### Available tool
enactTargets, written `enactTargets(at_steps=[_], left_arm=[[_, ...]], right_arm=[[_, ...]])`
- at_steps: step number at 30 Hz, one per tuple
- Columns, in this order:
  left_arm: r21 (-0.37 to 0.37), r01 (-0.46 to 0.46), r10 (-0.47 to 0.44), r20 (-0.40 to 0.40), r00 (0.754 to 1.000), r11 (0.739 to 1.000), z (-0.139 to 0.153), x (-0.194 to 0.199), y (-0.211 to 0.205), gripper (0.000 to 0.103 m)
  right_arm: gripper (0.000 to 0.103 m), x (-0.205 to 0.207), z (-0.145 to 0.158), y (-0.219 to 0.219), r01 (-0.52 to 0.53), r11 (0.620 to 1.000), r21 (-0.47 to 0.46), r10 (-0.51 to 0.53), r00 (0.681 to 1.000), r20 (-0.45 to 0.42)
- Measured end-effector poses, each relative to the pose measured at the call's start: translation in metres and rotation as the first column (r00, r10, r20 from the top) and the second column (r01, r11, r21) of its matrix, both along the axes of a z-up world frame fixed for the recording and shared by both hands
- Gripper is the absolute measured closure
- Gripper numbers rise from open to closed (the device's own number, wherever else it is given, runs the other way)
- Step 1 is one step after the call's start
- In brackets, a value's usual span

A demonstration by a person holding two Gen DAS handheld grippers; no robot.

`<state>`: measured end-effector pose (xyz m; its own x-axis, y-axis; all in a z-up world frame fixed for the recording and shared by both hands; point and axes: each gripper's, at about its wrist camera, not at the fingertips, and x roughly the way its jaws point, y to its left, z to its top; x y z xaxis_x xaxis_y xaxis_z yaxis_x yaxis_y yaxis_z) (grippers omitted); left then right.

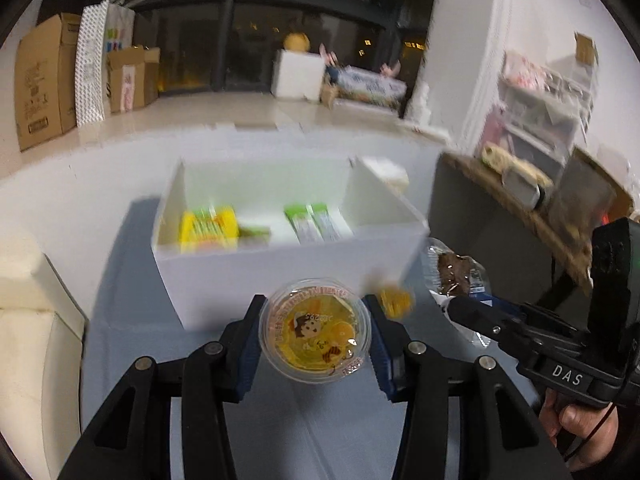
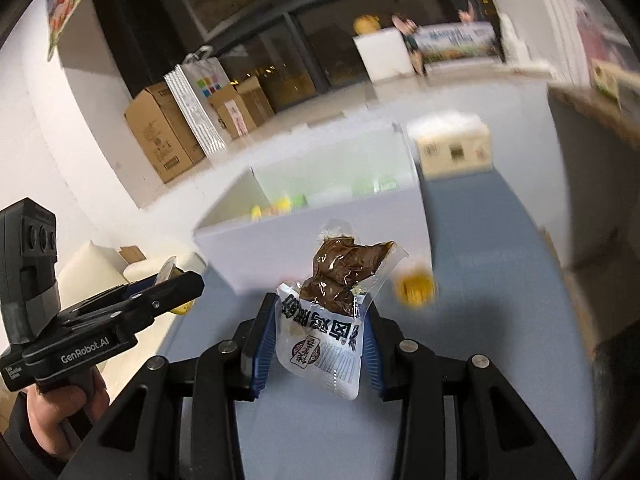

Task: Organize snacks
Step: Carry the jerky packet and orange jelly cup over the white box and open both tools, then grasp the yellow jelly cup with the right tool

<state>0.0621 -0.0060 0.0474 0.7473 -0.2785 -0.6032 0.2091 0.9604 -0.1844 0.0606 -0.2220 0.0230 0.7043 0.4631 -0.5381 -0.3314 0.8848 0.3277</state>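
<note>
Your left gripper (image 1: 316, 330) is closed on a round clear plastic jelly cup (image 1: 315, 329) with a yellow cartoon lid; the two blue pads press its sides, and the cup faces the camera with the lid up. Your right gripper (image 2: 320, 334) is closed narrow on a clear and white vacuum pouch (image 2: 332, 320) with a brown piece of food in its upper part. The pads hold the printed white lower part, and the brown end stands up above the fingers.

Both snacks are in front of the open white rectangular box (image 1: 200, 276), near its front wall and not inside it. The box stands on a pale blue tabletop (image 1: 120, 280). At the left of the box lies a yellow packet (image 1: 208, 228) with green print. At the right lie two green and white stick packets (image 1: 318, 224) side by side, touching each other. Between them I see a small pale green item, too blurred to tell more.

A small yellow snack (image 1: 395, 299) lies on the tabletop just beside the front right corner of the box, also blurred. Behind the box, at its right far corner, stands a small beige carton (image 2: 452, 148).

In the right wrist view your left hand (image 2: 60, 404) grips the handle of its gripper.
</note>
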Motion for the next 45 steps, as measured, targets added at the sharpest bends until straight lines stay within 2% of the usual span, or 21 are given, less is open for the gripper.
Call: enactTargets(at_steps=[3, 5, 10, 11, 12, 13, 14, 15, 16, 19, 26, 31, 34, 40, 45], left_arm=[[-0.017, -0.034, 0.035, 0.03, 0.999, 0.999, 0.018, 0.03, 0.011, 0.051], [-0.002, -0.055, 0.055, 0.03, 0.998, 0.998, 0.024, 0.056, 0.016, 0.051], [0.038, -0.097, 0.098, -0.023, 0.995, 0.995, 0.012, 0.114, 0.023, 0.049], [0.052, -0.11, 0.112, -0.032, 0.993, 0.993, 0.008, 0.12, 0.022, 0.046], [0.066, -0.123, 0.126, -0.039, 0.991, 0.99, 0.005, 0.127, 0.023, 0.027], [0.078, -0.132, 0.137, -0.056, 0.989, 0.988, 0.001, 0.134, 0.024, 0.001], [0.078, -0.129, 0.135, -0.068, 0.989, 0.989, -0.002, 0.137, 0.026, 0.0], [0.081, -0.132, 0.138, -0.071, 0.988, 0.988, -0.005, 0.138, 0.027, 0.0], [0.092, -0.144, 0.151, -0.076, 0.986, 0.985, -0.006, 0.137, 0.029, 0.0], [0.092, -0.146, 0.153, -0.076, 0.985, 0.985, -0.008, 0.131, 0.033, 0.0], [0.121, -0.134, 0.142, -0.065, 0.988, 0.984, 0.0, 0.107, 0.031, 0.0], [0.107, -0.116, 0.121, -0.044, 0.992, 0.987, 0.015, 0.059, 0.033, 0.0], [0.097, -0.109, 0.112, -0.025, 0.993, 0.989, 0.014, 0.026, 0.034, 0.0], [0.081, -0.082, 0.082, -0.002, 0.997, 0.993, -0.023, -0.037, 0.023, 0.0], [0.087, -0.101, 0.106, -0.061, 0.992, 0.991, -0.047, -0.041, 0.021, 0.0]], right_arm=[[0.061, 0.031, 0.027, 0.013, -0.011, 1.0, -0.017, 0.011, 1.0, 0.02], [0.061, 0.055, 0.04, 0.022, -0.002, 0.998, -0.058, 0.004, 0.999, 0.036], [0.061, 0.117, 0.035, 0.039, -0.029, 0.996, -0.089, 0.025, 0.999, -0.039], [0.057, 0.125, 0.032, 0.041, -0.036, 0.995, -0.098, 0.03, 0.998, -0.054], [0.045, 0.132, 0.029, 0.043, -0.032, 0.994, -0.106, 0.026, 0.998, -0.063], [0.036, 0.139, 0.026, 0.042, -0.011, 0.993, -0.12, 0.003, 0.998, -0.066], [0.018, 0.142, 0.024, 0.041, -0.006, 0.993, -0.119, -0.003, 0.997, -0.074], [0.01, 0.144, 0.022, 0.039, -0.009, 0.994, -0.112, 0.0, 0.997, -0.082], [0.008, 0.145, 0.02, 0.037, -0.01, 0.994, -0.105, -0.001, 0.995, -0.098], [0.0, 0.14, 0.019, 0.035, -0.025, 0.993, -0.114, 0.014, 0.995, -0.099], [0.0, 0.117, 0.032, 0.029, -0.043, 0.991, -0.123, 0.035, 0.997, -0.065], [0.0, 0.086, 0.049, 0.016, -0.052, 0.995, -0.08, 0.049, 0.998, -0.037], [0.0, 0.056, 0.049, 0.005, -0.041, 0.997, -0.072, 0.04, 0.999, -0.017], [0.0, 0.007, 0.01, -0.011, 0.033, 0.996, -0.081, -0.038, 0.998, -0.06], [0.0, -0.003, -0.036, -0.018, 0.068, 0.992, -0.104, -0.081, 0.988, -0.134]])
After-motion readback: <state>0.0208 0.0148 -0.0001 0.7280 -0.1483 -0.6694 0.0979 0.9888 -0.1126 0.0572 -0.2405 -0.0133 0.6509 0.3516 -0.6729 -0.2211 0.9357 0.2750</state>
